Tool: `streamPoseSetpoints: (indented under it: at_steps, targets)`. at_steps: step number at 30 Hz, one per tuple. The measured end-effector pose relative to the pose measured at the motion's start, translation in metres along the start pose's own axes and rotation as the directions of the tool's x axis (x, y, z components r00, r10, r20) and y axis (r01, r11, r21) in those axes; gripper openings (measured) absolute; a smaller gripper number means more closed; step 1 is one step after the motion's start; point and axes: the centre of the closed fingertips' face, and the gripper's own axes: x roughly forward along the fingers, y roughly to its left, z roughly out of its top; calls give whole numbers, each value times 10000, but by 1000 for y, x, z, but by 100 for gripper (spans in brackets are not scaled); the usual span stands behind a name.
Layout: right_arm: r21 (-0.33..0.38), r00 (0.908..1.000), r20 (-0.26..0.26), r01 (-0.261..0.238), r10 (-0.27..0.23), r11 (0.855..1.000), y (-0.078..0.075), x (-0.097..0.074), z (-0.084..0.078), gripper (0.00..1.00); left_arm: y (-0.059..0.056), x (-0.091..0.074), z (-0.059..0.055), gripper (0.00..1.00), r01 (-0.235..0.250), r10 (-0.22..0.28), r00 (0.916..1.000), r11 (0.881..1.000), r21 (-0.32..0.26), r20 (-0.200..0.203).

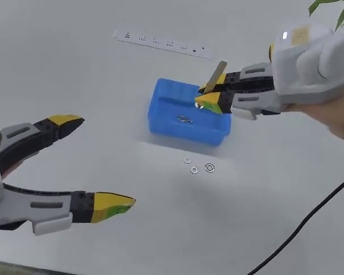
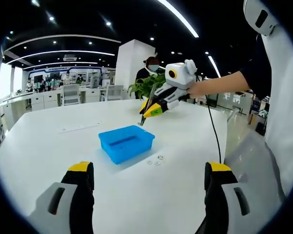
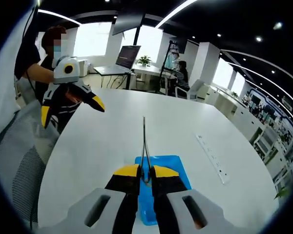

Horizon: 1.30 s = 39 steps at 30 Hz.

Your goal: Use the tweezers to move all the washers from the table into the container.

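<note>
My right gripper (image 1: 211, 101) is shut on a pair of thin metal tweezers (image 1: 216, 76) and hovers over the right end of the blue container (image 1: 167, 109). In the right gripper view the tweezers (image 3: 144, 141) stick out forward between the closed jaws, above the container (image 3: 179, 170). A few washers (image 1: 184, 119) lie inside the container. Three washers (image 1: 198, 167) lie on the white table just in front of it, also seen as washers (image 2: 156, 160) in the left gripper view. My left gripper (image 1: 94, 163) is open, low at the left, with nothing between its jaws.
A white power strip (image 1: 160, 43) lies beyond the container. A black cable (image 1: 309, 217) crosses the table at the lower right. Green plant leaves (image 1: 332, 8) hang at the top right corner. A person stands behind the table (image 2: 151, 66).
</note>
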Motion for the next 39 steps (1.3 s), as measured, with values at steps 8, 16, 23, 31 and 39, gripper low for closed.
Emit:
streamPoseSetpoints:
  at_steps: [8, 16, 23, 31, 39]
  targets:
    - [393, 9994, -332, 136, -123, 9991, -30, 20, -24, 10, 1, 15, -1, 100, 176, -176, 9998, 9995, -246, -8]
    - [588, 9962, -867, -65, 115, 9982, -37, 46, -52, 10, 10, 21, -2, 99, -44, 57, 9998, 9983, -583, 212]
    - [756, 9946, -1023, -122, 199, 9971, -38, 62, -71, 10, 15, 17, -4, 99, -316, 322, 9994, 9982, -509, 117]
    - [747, 9923, -1204, -211, 300, 9970, -34, 70, -82, 10, 22, 11, -13, 99, -494, 486, 9987, 9964, -688, -129]
    - [490, 9888, -1426, -374, 440, 9981, -29, 74, -87, 10, 18, 22, -12, 99, -319, 319, 9995, 9967, -749, -12]
